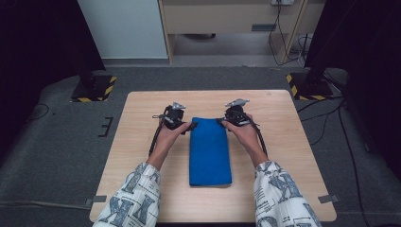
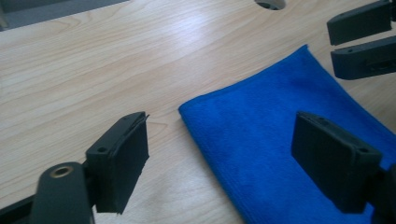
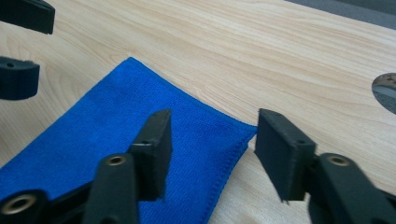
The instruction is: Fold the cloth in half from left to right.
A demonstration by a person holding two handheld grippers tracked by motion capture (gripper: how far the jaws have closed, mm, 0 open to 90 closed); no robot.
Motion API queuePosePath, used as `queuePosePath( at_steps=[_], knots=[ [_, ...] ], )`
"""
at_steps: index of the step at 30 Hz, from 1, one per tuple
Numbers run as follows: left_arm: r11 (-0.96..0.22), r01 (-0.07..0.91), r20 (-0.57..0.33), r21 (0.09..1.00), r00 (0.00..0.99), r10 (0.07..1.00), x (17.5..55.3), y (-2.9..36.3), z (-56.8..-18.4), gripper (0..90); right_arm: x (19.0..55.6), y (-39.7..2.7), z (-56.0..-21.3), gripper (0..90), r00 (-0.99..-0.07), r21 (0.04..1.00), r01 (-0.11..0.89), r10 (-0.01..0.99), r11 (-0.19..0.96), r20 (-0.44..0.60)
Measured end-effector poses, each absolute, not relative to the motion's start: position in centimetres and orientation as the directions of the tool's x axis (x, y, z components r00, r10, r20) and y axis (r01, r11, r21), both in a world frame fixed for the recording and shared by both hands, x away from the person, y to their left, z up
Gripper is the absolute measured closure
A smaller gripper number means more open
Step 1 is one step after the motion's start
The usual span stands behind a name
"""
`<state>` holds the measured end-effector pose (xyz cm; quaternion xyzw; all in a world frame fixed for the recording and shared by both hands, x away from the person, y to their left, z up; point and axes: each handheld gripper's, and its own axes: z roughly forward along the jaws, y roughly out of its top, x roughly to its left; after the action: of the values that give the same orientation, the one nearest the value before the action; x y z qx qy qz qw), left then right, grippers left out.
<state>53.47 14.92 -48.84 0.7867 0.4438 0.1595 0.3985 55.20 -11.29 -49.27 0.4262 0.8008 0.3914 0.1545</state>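
Note:
A folded blue cloth lies lengthwise in the middle of the wooden table. My left gripper is at the cloth's far left corner, my right gripper at its far right corner. In the left gripper view the cloth has its corner between the open jaws of my left gripper, the pads clear of it. In the right gripper view my right gripper straddles the other corner of the cloth, jaws apart and not pressing. Each view also catches the other gripper's jaws at its top edge.
Bare wood surrounds the cloth on all sides. A round hole in the tabletop lies beyond the cloth's far end. Two stands with yellow-black striped bases sit on the grey floor behind the table.

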Motion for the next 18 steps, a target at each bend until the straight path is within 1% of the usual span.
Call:
queuePosePath(
  at_steps=[1,2,3,5,8,12,13,18],
  knots=[
    [-0.282,0.578,-0.107,0.765,0.547,0.83,53.7,15.1,-49.2,22.6,55.5,-11.2,-49.5,52.1,-0.592,0.757,0.563,0.801,0.332,0.09],
    [-0.282,0.578,-0.107,0.765,0.547,0.83,53.7,15.1,-49.2,24.1,55.5,-11.2,-49.5,52.1,-0.592,0.757,0.563,0.801,0.332,0.09],
    [-0.272,0.591,-0.117,0.76,0.535,0.837,53.9,15.2,-49.5,25.9,55.7,-11.2,-49.6,54.4,-0.592,0.755,0.565,0.801,0.332,0.091],
    [-0.268,0.594,-0.122,0.758,0.534,0.837,54.0,15.2,-49.7,29.8,56.0,-11.2,-49.8,56.1,-0.591,0.752,0.567,0.802,0.336,0.086],
    [-0.271,0.596,-0.116,0.756,0.529,0.841,54.3,15.2,-50.2,32.1,56.2,-11.2,-49.9,56.7,-0.581,0.755,0.569,0.809,0.326,0.089],
    [-0.27,0.598,-0.115,0.754,0.525,0.843,54.5,14.9,-50.8,34.9,56.7,-11.5,-50.3,53.2,-0.565,0.745,0.582,0.821,0.327,0.081],
    [-0.285,0.599,-0.104,0.748,0.53,0.841,54.6,14.6,-51.2,35.0,56.9,-11.6,-50.6,50.3,-0.551,0.74,0.595,0.83,0.313,0.092],
    [-0.302,0.603,-0.086,0.739,0.528,0.845,54.8,14.3,-51.7,35.7,57.3,-11.6,-51.5,48.1,-0.532,0.728,0.619,0.839,0.294,0.114]
  ],
)
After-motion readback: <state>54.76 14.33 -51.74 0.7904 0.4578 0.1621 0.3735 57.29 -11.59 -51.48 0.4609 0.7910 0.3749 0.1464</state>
